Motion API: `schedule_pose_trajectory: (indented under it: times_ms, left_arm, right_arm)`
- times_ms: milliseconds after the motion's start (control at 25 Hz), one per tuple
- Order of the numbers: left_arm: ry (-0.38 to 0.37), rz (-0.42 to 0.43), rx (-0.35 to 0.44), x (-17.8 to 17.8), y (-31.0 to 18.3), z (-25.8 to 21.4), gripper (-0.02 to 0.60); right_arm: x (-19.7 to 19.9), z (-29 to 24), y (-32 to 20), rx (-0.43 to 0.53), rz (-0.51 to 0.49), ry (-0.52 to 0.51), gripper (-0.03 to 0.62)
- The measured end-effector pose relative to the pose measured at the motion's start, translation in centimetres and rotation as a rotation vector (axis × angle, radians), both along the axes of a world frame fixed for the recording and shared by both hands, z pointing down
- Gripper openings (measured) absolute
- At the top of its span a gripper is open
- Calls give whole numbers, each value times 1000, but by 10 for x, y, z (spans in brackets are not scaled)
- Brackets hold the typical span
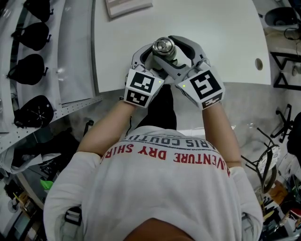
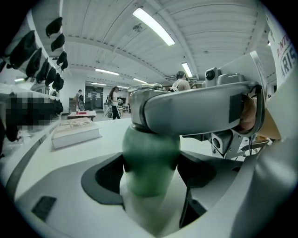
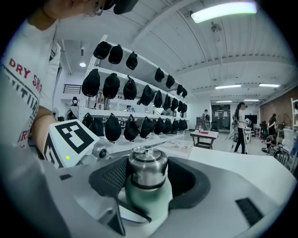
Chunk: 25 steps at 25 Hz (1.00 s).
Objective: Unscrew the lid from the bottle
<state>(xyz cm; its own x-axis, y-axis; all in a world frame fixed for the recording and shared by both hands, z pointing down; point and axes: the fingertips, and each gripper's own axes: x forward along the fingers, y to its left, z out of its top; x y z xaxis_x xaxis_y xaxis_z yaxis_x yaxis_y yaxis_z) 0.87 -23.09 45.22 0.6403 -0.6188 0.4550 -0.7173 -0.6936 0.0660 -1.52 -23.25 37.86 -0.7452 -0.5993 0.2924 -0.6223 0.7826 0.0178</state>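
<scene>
A green bottle point(image 2: 151, 162) with a steel screw lid point(image 1: 163, 46) stands upright near the front edge of the white table point(image 1: 202, 19). My left gripper point(image 1: 153, 60) is shut on the green body, its pads pressing both sides in the left gripper view. My right gripper point(image 1: 170, 52) sits higher and is shut on the lid point(image 3: 147, 168), with a dark pad against each side of it. One right-gripper finger point(image 2: 195, 114) crosses in front of the lid in the left gripper view. The bottle's base is hidden.
A flat book point(image 1: 127, 7) lies at the table's far edge, also seen as a book point(image 2: 77, 132) beyond the bottle. A rack of black caps point(image 1: 30, 66) runs along the left. A cable hole point(image 1: 259, 63) is at the table's right. People stand far off in the room.
</scene>
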Motion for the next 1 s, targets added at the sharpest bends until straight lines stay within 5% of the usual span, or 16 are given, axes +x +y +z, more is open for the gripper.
schedule_pose_trajectory:
  times_ms: [160,440,760,1000]
  left_arm:
    - [-2,66,11,0,-2,1,376]
    - [-19,318,-8,4,-3,0,377]
    - [-43,623,-20,4,-2,1,377]
    - [-38,771,-35,5,-1,2,377]
  right_arm:
    - [0,1,-2,-2,-18,3,261]
    - [1,0,-4,-2,-103,26,261]
    - [-2,1,-4,-18,-314,84,261]
    - [-5,-1,-3,-32,-464,86,261]
